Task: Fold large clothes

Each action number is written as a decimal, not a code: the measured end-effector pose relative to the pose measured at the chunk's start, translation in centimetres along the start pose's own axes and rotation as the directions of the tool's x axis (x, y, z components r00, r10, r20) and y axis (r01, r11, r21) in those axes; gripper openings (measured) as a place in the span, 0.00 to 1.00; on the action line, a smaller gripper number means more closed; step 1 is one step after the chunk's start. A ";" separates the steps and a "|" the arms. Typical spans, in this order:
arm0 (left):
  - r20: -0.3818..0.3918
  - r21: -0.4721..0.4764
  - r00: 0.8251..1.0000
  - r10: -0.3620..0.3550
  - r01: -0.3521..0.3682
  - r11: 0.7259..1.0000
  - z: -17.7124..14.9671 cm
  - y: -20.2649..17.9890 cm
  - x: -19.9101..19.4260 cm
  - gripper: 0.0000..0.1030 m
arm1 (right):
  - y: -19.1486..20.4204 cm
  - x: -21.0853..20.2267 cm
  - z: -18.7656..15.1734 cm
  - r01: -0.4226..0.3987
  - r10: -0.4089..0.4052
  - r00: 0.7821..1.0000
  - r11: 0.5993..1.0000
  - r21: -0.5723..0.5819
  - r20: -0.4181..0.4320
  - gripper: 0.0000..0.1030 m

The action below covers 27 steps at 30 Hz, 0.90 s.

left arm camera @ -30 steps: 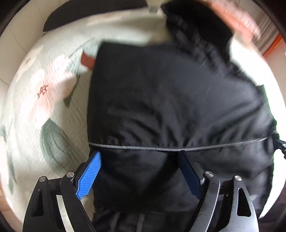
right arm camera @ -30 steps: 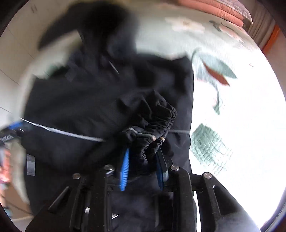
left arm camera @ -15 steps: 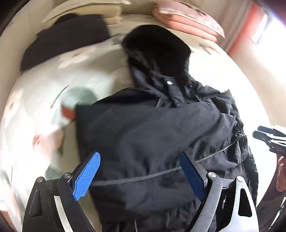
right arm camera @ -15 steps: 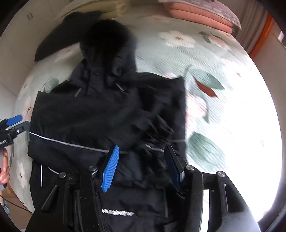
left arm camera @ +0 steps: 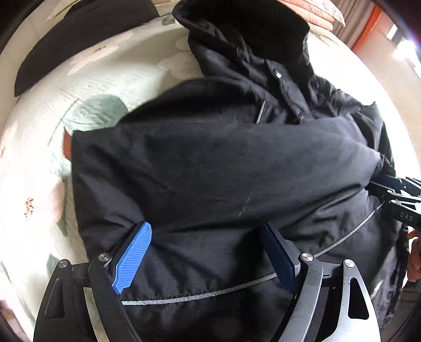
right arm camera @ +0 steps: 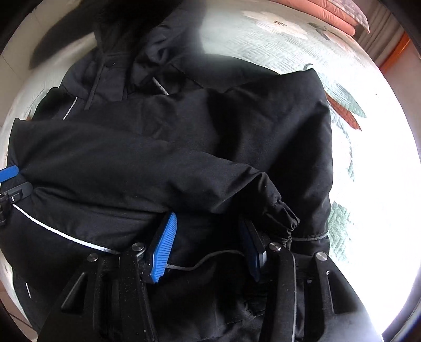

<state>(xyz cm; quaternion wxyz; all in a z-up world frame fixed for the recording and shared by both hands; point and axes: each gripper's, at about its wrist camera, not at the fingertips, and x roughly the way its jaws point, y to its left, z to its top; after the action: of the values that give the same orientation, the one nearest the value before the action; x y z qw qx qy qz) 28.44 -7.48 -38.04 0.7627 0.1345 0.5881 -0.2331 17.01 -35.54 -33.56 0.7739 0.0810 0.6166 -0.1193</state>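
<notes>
A large black hooded jacket (left arm camera: 223, 163) with thin reflective stripes lies on a floral bedspread (left arm camera: 47, 147); it also shows in the right wrist view (right arm camera: 184, 147). One sleeve is folded across the body, its gathered cuff (right arm camera: 284, 213) by my right gripper. My left gripper (left arm camera: 205, 250) is open, low over the jacket's lower body. My right gripper (right arm camera: 210, 236) is open and empty, just below the sleeve. Each gripper shows at the edge of the other's view: the right gripper (left arm camera: 394, 194) and the left gripper (right arm camera: 8, 181).
The bedspread (right arm camera: 368, 157) lies bare to the jacket's right. Another black garment (left arm camera: 79, 44) lies at the bed's far left. Folded pink bedding (right arm camera: 329, 15) is stacked at the head. An orange-brown frame edge (left arm camera: 365, 29) stands at the far right.
My right gripper opened and let go of the sleeve cuff, which now lies across the jacket. Both grippers came down closer to the jacket.
</notes>
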 end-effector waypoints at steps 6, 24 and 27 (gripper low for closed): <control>0.089 0.003 0.995 -0.041 0.041 0.999 0.8 -0.3 -6.7 0.83 | 1.8 -6.2 0.9 -0.004 0.011 0.995 0.997 -0.075 0.096 0.48; 0.220 -0.163 0.975 -0.008 0.045 0.986 23.9 6.1 -0.8 0.83 | -3.6 -3.9 22.6 -0.207 0.197 0.946 0.978 0.012 0.256 0.50; 0.193 -0.184 0.979 -0.061 0.097 0.978 27.3 6.6 1.9 0.83 | -3.9 -1.3 25.9 -0.238 0.222 0.946 0.970 0.043 0.235 0.52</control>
<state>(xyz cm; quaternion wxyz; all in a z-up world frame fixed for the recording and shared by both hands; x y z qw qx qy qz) 55.00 -15.30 -32.90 0.8139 0.0142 0.5388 -0.2168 39.89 -46.27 -26.35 0.8449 0.1657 0.5052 -0.0586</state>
